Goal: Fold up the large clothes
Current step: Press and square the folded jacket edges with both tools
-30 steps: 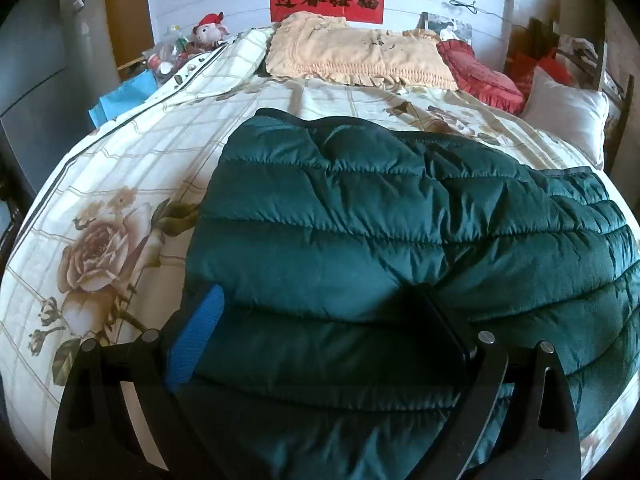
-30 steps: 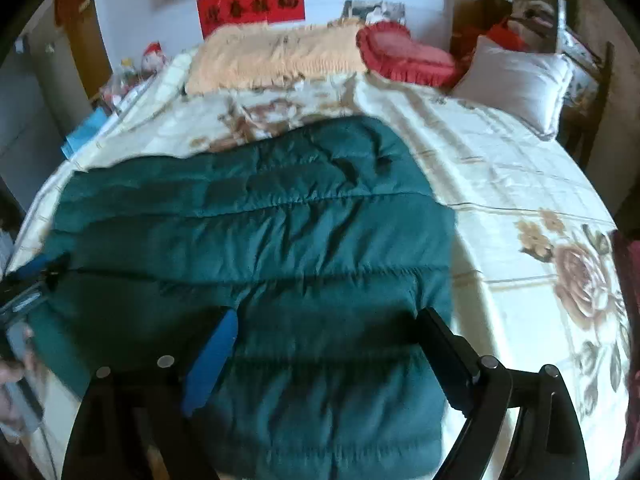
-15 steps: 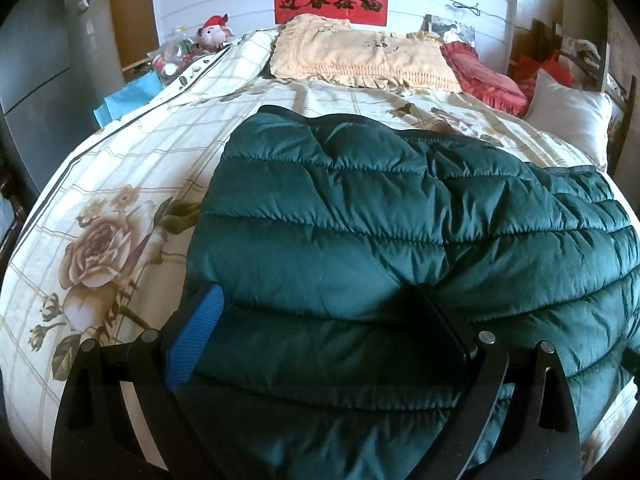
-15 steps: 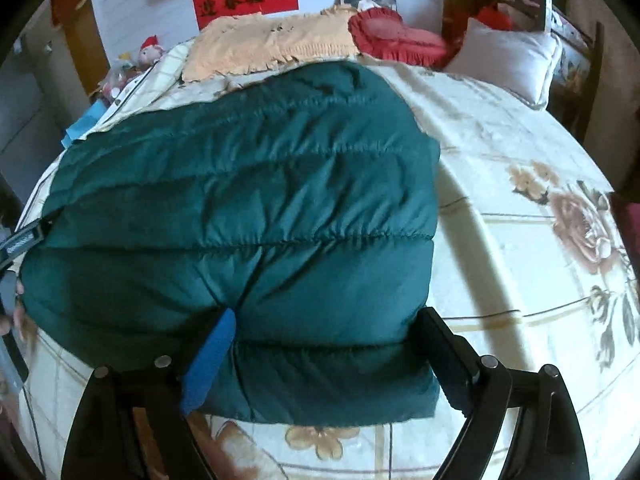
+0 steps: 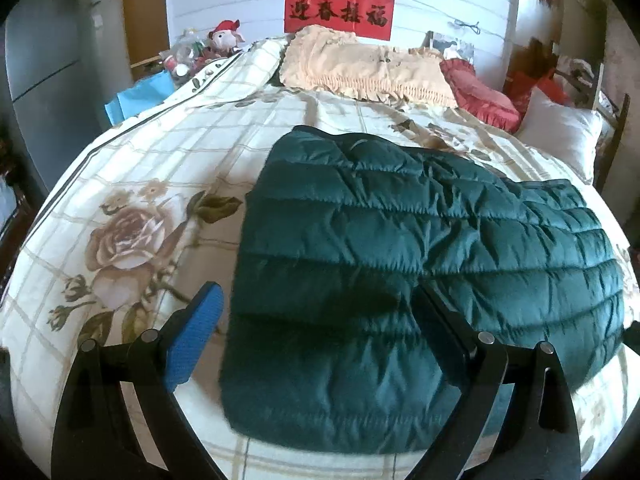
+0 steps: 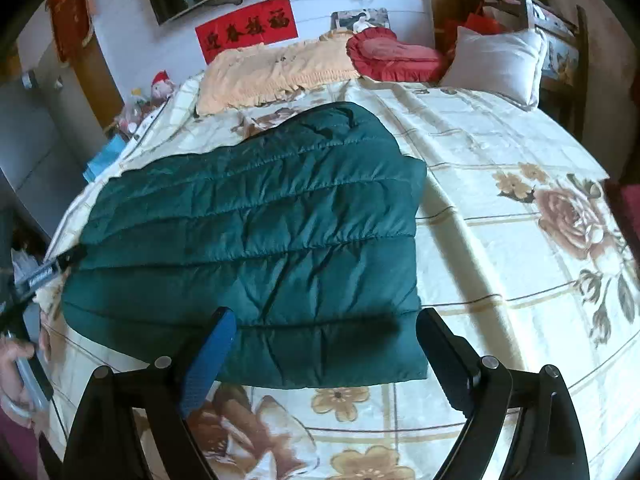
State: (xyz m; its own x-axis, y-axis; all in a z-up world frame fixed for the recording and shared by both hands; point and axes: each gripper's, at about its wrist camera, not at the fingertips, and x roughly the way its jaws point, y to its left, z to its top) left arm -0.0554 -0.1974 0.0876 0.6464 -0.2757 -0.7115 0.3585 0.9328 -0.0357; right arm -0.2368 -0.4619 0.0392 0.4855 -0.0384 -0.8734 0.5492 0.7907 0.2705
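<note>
My jacket [image 5: 400, 264] lies flat on the bed [image 5: 132, 184], already folded into a thick green slab; no sleeve shows, so I judge them tucked under or inside. What looks left is one more fold to halve it, or just squaring the edges. My left gripper [image 5: 320, 336] hangs over the near left corner with its jaws wide apart and nothing between the pads. My right gripper [image 6: 324, 344] hovers at the near edge [image 6: 320, 380], also spread open and clamped on nothing. In the right view my other hand [image 6: 16, 368] shows at the far left margin, holding its tool beside the jacket. Near the headboard sit a yellow pillow [image 5: 360, 68], a red cushion [image 5: 480, 94] and a white pillow [image 6: 496, 60], all well apart from the jacket. Nothing lies on it or blocks a fold
</note>
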